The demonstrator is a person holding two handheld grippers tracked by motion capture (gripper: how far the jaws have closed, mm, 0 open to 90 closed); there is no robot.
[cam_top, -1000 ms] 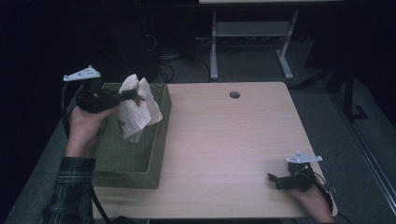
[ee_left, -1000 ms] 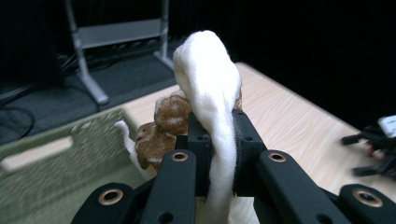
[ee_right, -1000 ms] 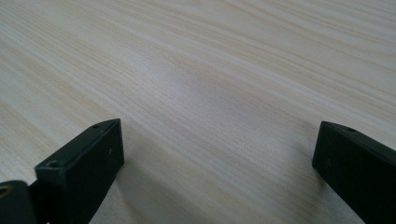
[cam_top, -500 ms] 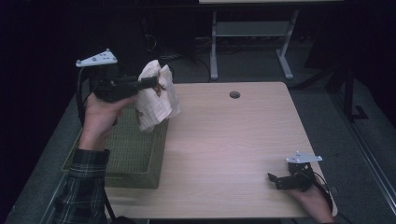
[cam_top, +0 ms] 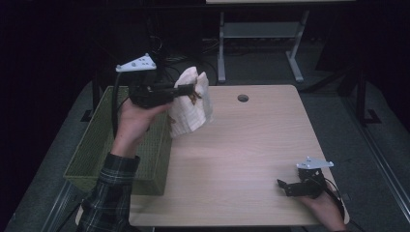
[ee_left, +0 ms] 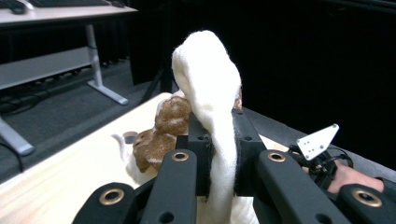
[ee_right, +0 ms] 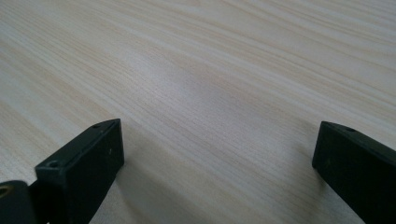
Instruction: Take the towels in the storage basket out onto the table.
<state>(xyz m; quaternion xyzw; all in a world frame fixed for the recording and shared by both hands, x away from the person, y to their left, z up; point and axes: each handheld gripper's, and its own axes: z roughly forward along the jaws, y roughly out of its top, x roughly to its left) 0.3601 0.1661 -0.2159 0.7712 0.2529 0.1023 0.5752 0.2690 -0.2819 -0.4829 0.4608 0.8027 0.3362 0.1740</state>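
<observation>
Your left tongs [cam_top: 186, 92] are clamped on a soft white cloth with brown patches [cam_top: 191, 108], lifted clear of the pale wood-grain tabletop [cam_top: 241, 145]. From the high view the cloth hangs as a ribbed, folded bundle just past the right rim of the green woven rectangular basket [cam_top: 92, 145], over the tabletop's far left part. The left gripper view adds what that one cannot: the fleecy white fabric [ee_left: 210, 93] is pinched into a narrow upright fold between the two black jaws, with a lumpy brown plush part [ee_left: 163, 128] bulging out on one side.

Your right tongs [cam_top: 290, 186] rest low at the near right corner of the tabletop, close to its front edge. The right gripper view shows their jaws spread wide with nothing between, only bare streaked wood [ee_right: 210, 93] ahead.

Between the two tongs the tabletop is open, broken only by a small round cable hole [cam_top: 242, 98] near the far edge.
</observation>
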